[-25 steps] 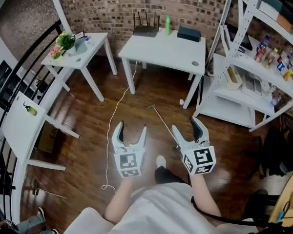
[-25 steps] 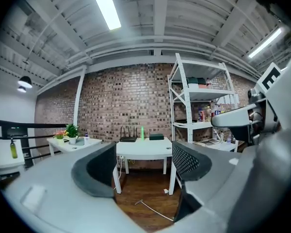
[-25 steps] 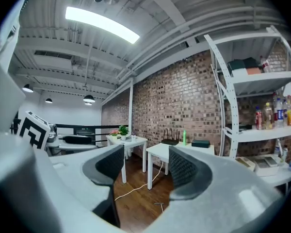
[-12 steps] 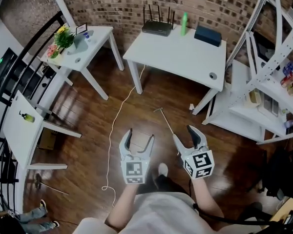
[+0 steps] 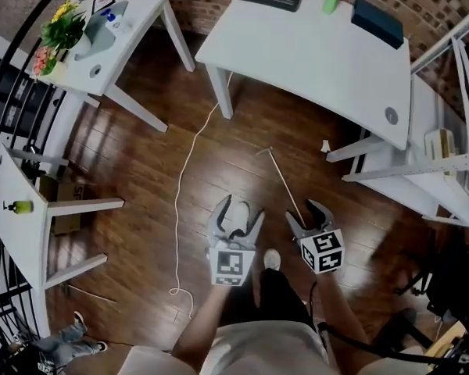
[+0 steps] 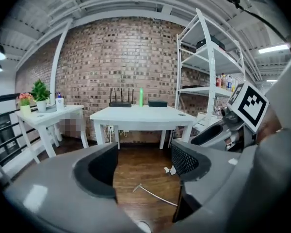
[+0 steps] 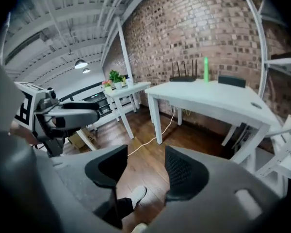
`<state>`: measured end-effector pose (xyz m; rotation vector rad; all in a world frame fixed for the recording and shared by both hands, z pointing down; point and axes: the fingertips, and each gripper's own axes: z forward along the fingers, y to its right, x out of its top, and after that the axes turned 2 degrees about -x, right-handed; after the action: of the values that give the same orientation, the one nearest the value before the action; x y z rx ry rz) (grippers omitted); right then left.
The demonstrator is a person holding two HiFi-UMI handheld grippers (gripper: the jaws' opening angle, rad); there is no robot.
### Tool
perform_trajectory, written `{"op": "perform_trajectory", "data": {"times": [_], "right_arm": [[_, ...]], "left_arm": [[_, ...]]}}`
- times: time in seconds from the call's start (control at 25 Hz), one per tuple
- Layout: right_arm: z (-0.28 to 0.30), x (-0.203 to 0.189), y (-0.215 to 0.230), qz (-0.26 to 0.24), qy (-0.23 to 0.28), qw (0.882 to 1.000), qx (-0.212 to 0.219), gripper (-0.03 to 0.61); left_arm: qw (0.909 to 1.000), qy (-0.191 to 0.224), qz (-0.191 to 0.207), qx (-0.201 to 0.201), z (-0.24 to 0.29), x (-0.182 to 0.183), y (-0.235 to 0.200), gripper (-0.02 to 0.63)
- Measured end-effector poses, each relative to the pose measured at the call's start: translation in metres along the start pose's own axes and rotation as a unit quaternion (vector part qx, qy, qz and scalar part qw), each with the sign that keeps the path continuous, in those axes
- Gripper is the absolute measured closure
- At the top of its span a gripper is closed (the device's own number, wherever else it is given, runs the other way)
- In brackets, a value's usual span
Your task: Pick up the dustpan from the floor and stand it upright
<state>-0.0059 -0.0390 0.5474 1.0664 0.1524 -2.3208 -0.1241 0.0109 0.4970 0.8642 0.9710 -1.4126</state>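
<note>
Floorboards of dark brown wood [image 5: 141, 178] are seen below, and both tools are held low over them at 6 o'clock of the head view. The left gripper [image 5: 240, 209] is shown with its jaws apart and closing. Nothing is clamped between them; only bare floor is framed there in its own view. The right gripper [image 5: 305, 212] is held just beside it at 3 o'clock, jaws likewise apart and closing, with nothing but floor and a white shoe [image 7: 136, 195] seen through the gap.

The long-handled dustpan [image 5: 280, 180] is made out only as a thin pale rod, laid flat on the floor. It runs from 11 o'clock of the right gripper down to that gripper's tips. Its pan cannot be made out, and contact cannot be told. A white cable [image 5: 184, 186] is trailed across the boards at 10 o'clock. A large white rectangular desk [image 5: 313, 53] is stood at 1 o'clock.
</note>
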Motion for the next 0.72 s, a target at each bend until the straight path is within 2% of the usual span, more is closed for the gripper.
{"op": "perform_trajectory", "data": {"times": [0.16, 0.28, 0.4, 0.56, 0.72], "right_arm": [[0.096, -0.022, 0.021, -0.002, -0.05, 0.999, 0.001, 0.353], [0.169, -0.052, 0.04, -0.019, -0.088, 0.996, 0.001, 0.37], [0.244, -0.096, 0.062, -0.015, -0.113, 0.993, 0.002, 0.371], [0.354, -0.149, 0.103, -0.032, -0.126, 0.991, -0.01, 0.371], [0.453, -0.224, 0.133, -0.04, -0.158, 0.987, 0.006, 0.371]], "left_arm": [[0.9979, -0.031, -0.052, -0.024, 0.053, -0.048, -0.05, 0.252], [0.9956, -0.057, -0.065, -0.035, 0.094, -0.098, -0.073, 0.253], [0.9942, -0.08, -0.055, -0.045, 0.129, -0.158, -0.089, 0.262], [0.9942, -0.084, -0.045, -0.05, 0.187, -0.237, -0.116, 0.262], [0.9928, -0.093, -0.019, -0.073, 0.244, -0.316, -0.12, 0.262]]}}
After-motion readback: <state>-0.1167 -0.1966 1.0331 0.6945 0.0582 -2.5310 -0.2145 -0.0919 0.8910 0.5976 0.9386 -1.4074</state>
